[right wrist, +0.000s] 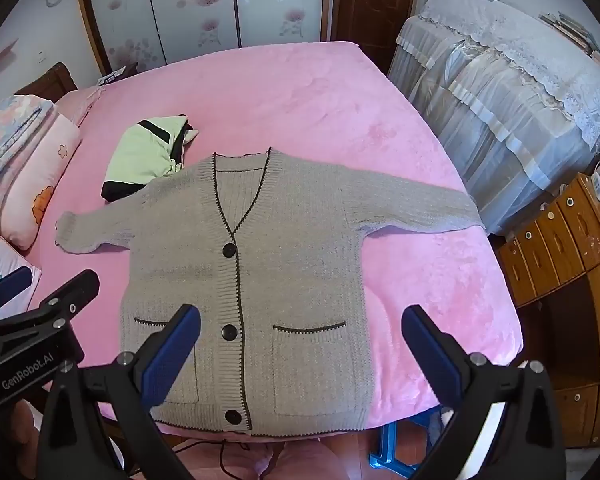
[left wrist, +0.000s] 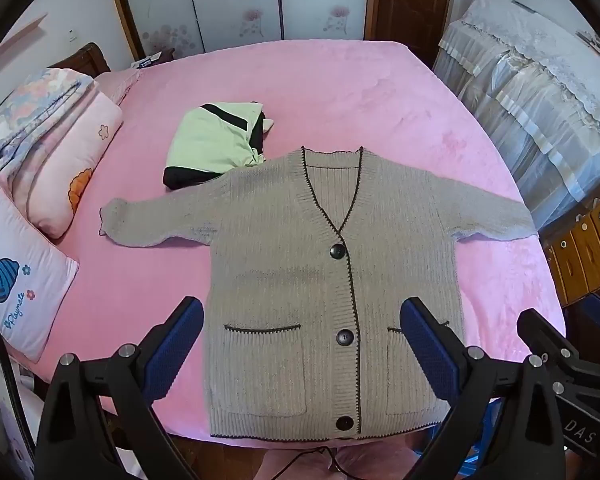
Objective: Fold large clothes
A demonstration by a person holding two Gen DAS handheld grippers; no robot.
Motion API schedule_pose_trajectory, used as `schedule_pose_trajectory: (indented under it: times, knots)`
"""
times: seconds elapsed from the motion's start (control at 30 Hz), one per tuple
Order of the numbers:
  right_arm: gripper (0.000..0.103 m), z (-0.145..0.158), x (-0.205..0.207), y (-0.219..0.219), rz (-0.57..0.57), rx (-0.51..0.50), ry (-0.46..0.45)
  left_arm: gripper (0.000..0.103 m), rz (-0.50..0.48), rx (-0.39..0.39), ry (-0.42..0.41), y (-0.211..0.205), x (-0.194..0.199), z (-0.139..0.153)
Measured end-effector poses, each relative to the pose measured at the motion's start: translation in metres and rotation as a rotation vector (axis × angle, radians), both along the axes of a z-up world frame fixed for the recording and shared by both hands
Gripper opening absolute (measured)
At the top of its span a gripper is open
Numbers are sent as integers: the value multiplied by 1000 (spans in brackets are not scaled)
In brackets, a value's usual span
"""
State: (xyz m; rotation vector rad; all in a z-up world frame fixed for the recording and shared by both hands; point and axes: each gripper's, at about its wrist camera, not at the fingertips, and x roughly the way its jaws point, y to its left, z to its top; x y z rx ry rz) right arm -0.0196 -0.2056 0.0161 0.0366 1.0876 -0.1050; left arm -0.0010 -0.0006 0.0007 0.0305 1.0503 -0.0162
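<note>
Grey cardigan (left wrist: 300, 280) is laid flat, buttoned, mid-frame on the pink bed (left wrist: 340, 88); both left tongs (left wrist: 302, 344) and right tongs (right wrist: 300, 350) are held wide, empty. A sleeve should probably be pinched near the cuff and folded inward first

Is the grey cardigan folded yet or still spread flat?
Spread flat. The grey cardigan lies face up on the pink bed, buttoned, both sleeves stretched out sideways, no fold begun.

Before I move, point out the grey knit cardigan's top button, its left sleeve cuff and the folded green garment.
top button (left wrist: 338, 251), left wrist view, button centre
left sleeve cuff (left wrist: 109, 218), left wrist view, cuff end
folded green garment (right wrist: 142, 156), right wrist view, green panel
</note>
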Motion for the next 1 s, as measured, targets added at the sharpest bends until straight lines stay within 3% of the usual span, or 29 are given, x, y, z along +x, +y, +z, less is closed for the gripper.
schedule_pose_trajectory:
  times: [0.2,0.37,1.0]
  knots:
    - [101,1,-6,6,5,5,-17,98,-8,-15,37,6,7,1]
    - [101,2,-6,9,7,7,-18,98,-10,21,7,6,-5,-2]
    - [101,2,-1,29,9,-3,-16,98,-11,9,24,17,-1,-4]
